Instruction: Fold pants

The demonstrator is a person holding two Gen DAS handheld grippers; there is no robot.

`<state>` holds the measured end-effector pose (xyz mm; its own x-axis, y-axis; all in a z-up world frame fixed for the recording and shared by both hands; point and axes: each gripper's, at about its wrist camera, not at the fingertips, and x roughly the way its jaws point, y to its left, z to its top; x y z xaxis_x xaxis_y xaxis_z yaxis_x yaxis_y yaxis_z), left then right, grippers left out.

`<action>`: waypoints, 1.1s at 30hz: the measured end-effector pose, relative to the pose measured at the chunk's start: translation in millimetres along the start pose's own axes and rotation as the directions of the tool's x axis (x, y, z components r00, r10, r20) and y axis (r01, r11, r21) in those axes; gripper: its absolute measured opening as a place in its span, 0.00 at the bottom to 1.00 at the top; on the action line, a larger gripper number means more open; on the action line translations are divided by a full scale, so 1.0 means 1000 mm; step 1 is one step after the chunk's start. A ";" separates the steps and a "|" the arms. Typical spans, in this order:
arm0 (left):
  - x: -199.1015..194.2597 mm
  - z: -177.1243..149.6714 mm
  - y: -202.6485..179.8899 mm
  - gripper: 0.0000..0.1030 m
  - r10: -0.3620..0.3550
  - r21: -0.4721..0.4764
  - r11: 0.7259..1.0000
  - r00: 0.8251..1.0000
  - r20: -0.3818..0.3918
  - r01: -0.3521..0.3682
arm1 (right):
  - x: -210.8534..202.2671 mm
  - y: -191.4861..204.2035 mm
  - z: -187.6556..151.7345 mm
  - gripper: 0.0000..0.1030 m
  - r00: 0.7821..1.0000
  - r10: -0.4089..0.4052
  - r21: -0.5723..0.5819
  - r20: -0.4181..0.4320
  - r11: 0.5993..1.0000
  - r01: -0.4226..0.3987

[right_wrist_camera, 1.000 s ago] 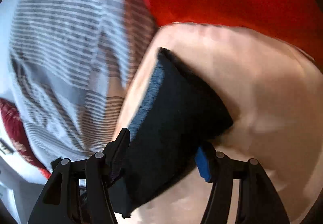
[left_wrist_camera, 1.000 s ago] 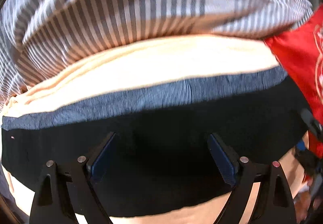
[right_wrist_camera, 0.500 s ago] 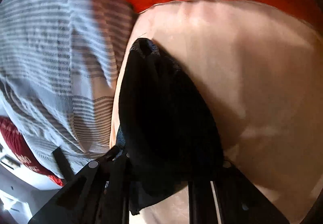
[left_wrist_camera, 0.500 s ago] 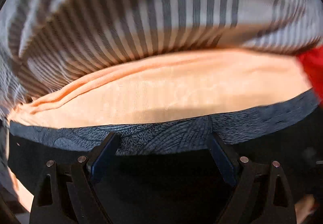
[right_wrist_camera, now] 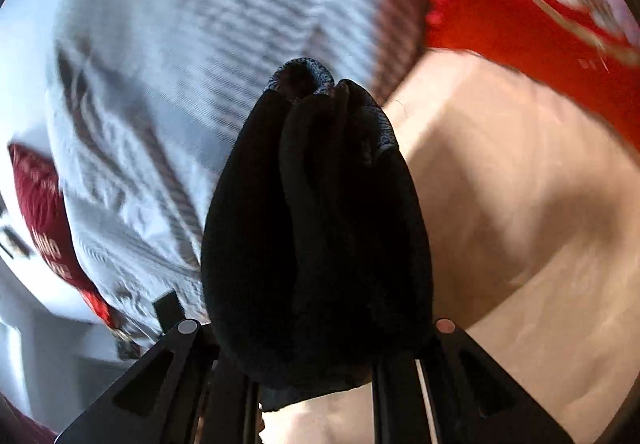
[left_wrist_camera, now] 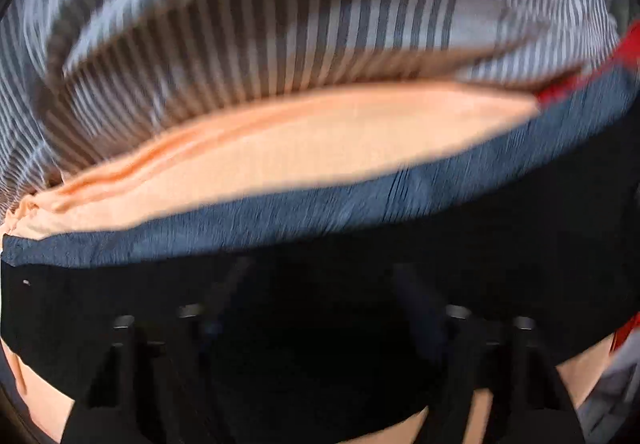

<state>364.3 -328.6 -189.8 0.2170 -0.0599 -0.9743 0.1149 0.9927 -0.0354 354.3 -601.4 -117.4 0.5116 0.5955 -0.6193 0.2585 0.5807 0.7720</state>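
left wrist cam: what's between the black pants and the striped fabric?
In the left wrist view, a strip of peach cloth lies between the black pants, along their blue-grey waistband, and the striped fabric.

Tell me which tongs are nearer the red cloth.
Right, as far as I can judge. The right tongs, shut on the black pants, have the red cloth large just ahead. The left tongs, closing over the pants, see only a red sliver at the far edge.

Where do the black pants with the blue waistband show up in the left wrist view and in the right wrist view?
Left wrist: black pants stretch across the lower half, blue waistband along their top edge.
Right wrist: bunched in the centre, rising from the right gripper.
Shared landmark: striped cloth, at the top in the left wrist view, upper left in the right.
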 end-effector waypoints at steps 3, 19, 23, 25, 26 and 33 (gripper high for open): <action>0.015 -0.011 0.012 0.50 -0.043 -0.016 0.999 0.999 -0.016 0.042 | 0.003 0.031 -0.010 0.13 0.999 -0.041 -0.081 0.004 0.996 0.041; -0.036 -0.052 0.201 0.69 -0.024 -0.156 0.987 0.999 0.030 0.028 | 0.117 0.172 -0.127 0.13 0.956 -0.293 -0.493 -0.026 0.836 0.243; -0.036 -0.068 0.256 0.69 -0.008 -0.232 0.973 1.000 0.021 0.012 | 0.173 0.179 -0.170 0.13 0.913 -0.407 -0.587 -0.027 0.746 0.316; -0.033 -0.076 0.278 0.69 0.006 -0.257 0.966 1.000 0.008 -0.003 | 0.204 0.178 -0.193 0.13 0.878 -0.478 -0.641 -0.009 0.677 0.362; -0.033 -0.079 0.287 0.69 0.009 -0.267 0.964 1.000 0.004 -0.008 | 0.219 0.176 -0.204 0.15 0.856 -0.517 -0.667 0.011 0.634 0.391; -0.046 -0.093 0.311 0.69 0.011 -0.281 0.960 1.000 0.006 -0.009 | 0.249 0.193 -0.258 0.57 0.773 -0.609 -0.802 0.181 0.364 0.474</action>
<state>299.6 -7.1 -176.5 0.2236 -0.0498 -0.9734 -0.1642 0.9825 -0.0880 319.9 -197.7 -159.9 0.3862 0.0063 -0.9224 -0.3203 0.9387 -0.1277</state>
